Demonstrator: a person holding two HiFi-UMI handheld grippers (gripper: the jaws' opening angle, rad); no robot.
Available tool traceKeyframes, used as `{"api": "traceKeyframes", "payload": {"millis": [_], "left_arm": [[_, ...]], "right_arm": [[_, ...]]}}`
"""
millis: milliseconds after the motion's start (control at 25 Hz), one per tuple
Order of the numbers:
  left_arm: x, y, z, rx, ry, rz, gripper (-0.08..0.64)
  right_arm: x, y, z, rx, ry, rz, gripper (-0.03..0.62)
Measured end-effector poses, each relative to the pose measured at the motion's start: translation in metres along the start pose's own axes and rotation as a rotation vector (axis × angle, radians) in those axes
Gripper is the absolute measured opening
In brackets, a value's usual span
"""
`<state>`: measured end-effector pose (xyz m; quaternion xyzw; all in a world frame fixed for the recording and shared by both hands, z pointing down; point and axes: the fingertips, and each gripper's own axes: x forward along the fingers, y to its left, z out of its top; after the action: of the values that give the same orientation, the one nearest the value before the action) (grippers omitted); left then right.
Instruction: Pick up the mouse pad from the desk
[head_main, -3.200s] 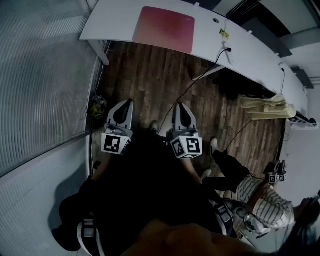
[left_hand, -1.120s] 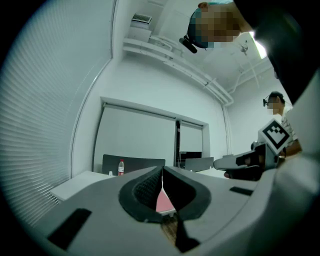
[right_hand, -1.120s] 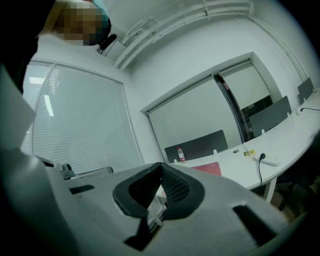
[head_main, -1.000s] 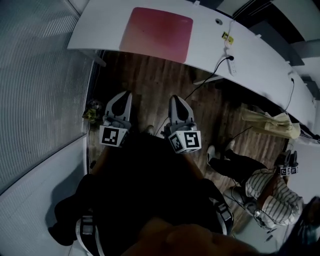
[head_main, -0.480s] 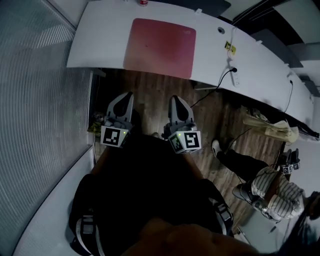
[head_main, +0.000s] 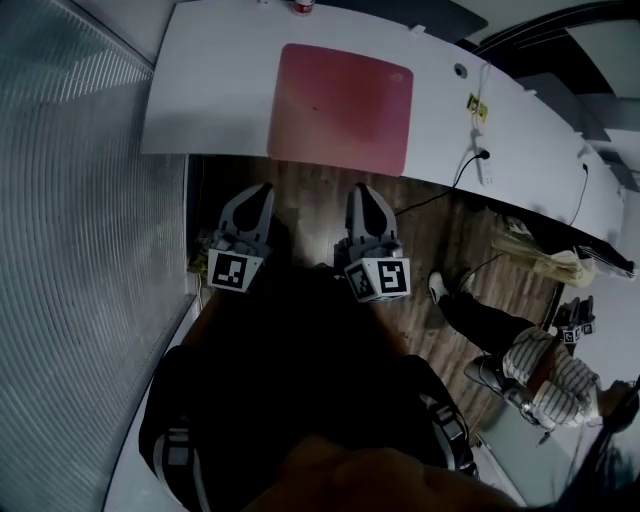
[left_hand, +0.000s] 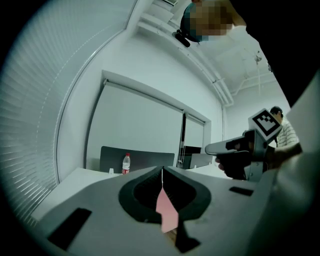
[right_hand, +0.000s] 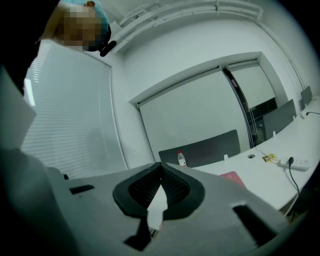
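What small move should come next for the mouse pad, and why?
Probably advance the right tool to the near edge of the mouse pad: it and the left tool are shut, empty, and short of the desk where the pad lies flat.

My left tongs (head_main: 258, 190) and right tongs (head_main: 362, 192) have smooth, matt grey plastic shells. Their inner pads (left_hand: 145, 192) are black with a fine ribbed grain. Ahead of the tongs, the worktop (head_main: 215, 85) is smooth and white with a faint sheen. The mouse pad (head_main: 345, 105) on it looks matt, dull red and cloth-like. Beneath the tongs, the floor (head_main: 450, 240) is dark, grained wood planks.
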<state>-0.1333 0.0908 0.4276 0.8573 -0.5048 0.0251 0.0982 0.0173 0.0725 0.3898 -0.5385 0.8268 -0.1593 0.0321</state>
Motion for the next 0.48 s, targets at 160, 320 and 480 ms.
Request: {"api": "traceKeyframes", "payload": {"millis": [160,320,480], "left_arm": [[0.006,0.037,0.001,-0.021,0.017,-0.017,0.006],[0.009,0.06,-0.003,-0.011,0.02,-0.03,0.006],[0.012,0.066,-0.007,-0.025,0.021,-0.059,0.005]], "right_arm": [[0.031,0.019,0.002,0.004,-0.007,-0.006,0.0],[0.047,0.03,-0.002,-0.019,0.016,-0.022,0.002],[0.056,0.038,0.006,-0.017,-0.009,-0.019,0.0]]}}
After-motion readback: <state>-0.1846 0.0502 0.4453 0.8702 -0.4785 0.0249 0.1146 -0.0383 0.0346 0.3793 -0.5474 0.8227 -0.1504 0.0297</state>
